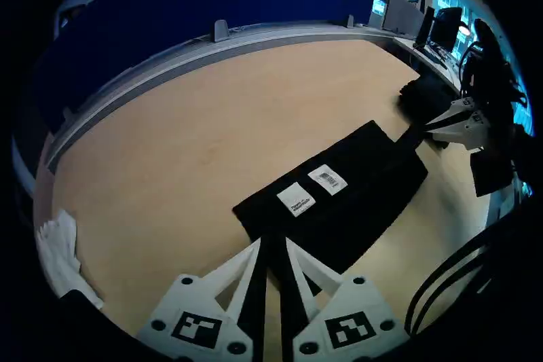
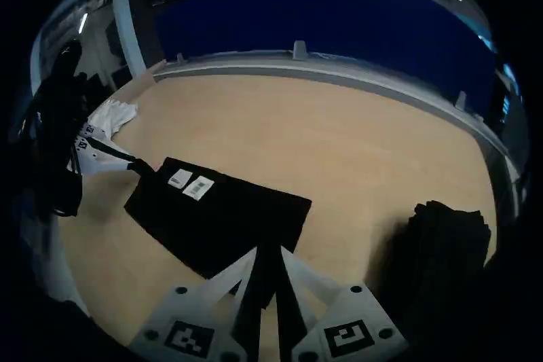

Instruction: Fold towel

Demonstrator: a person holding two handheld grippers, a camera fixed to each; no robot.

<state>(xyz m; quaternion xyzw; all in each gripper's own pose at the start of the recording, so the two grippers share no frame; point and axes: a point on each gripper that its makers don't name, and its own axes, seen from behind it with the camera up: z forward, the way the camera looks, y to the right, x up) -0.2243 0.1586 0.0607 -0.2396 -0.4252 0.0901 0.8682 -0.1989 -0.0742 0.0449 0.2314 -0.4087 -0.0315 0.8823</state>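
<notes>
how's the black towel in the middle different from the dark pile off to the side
The black towel lies spread flat and thin; the dark pile sits heaped up thick. The towel shows two white labels; the pile shows none. The left gripper and right gripper each pinch an end of the towel, while the pile is untouched. Both are dark cloth on the wooden table.
</notes>
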